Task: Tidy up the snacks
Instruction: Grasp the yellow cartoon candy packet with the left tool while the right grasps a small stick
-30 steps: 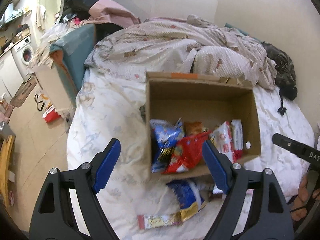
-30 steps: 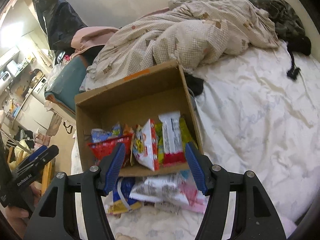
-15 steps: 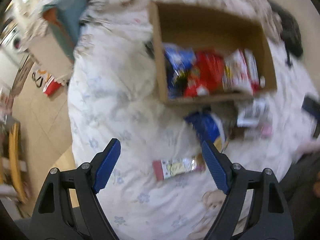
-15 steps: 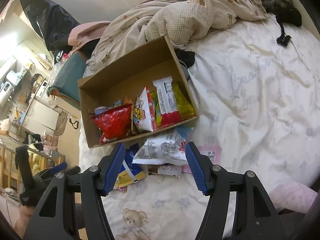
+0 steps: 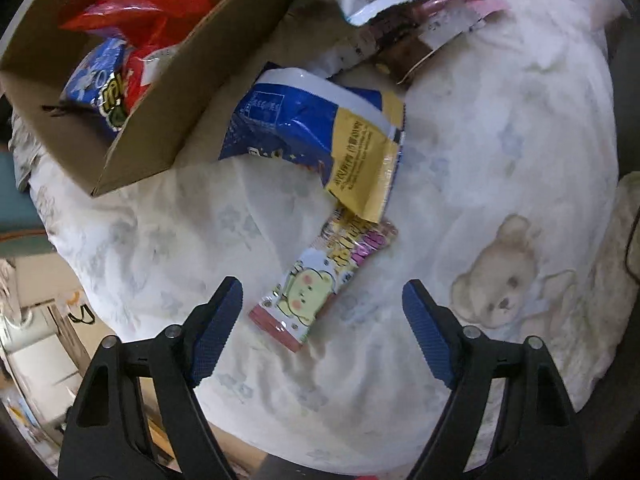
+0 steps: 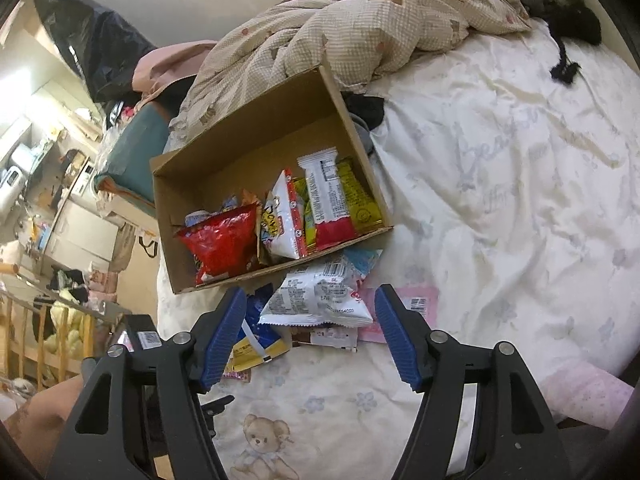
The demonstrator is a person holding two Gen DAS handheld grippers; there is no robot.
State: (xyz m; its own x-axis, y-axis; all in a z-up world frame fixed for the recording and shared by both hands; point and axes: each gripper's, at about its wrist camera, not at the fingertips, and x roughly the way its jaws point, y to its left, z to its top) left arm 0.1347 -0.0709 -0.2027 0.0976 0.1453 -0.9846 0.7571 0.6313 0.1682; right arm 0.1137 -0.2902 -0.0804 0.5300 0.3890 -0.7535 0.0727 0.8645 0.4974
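My left gripper (image 5: 322,300) points straight down at the bed sheet, and its jaws are closing. Between its blue fingers (image 5: 218,320) lies a long bear-print snack packet (image 5: 308,292), untouched by the pads. Just beyond it lies a blue and yellow bag (image 5: 320,128). The cardboard box (image 6: 256,136) holds a red bag (image 6: 224,240) and several other packets. My right gripper (image 6: 310,300) hovers in front of the box with its jaws opening. A white packet (image 6: 320,300) lies on the sheet between its fingertips, free of them.
A rumpled checked quilt (image 6: 380,20) and a dark garment (image 6: 568,28) lie behind the box. More packets, one pink (image 6: 416,304), are piled by the box's front wall. The bed edge drops to the floor on the left. A person's arm (image 6: 44,408) shows bottom left.
The left gripper swung down from facing the box, rolled, and sank close over the bear-print packet; its jaws narrowed a little. The right gripper edged nearer the loose packets and its jaws widened slightly.
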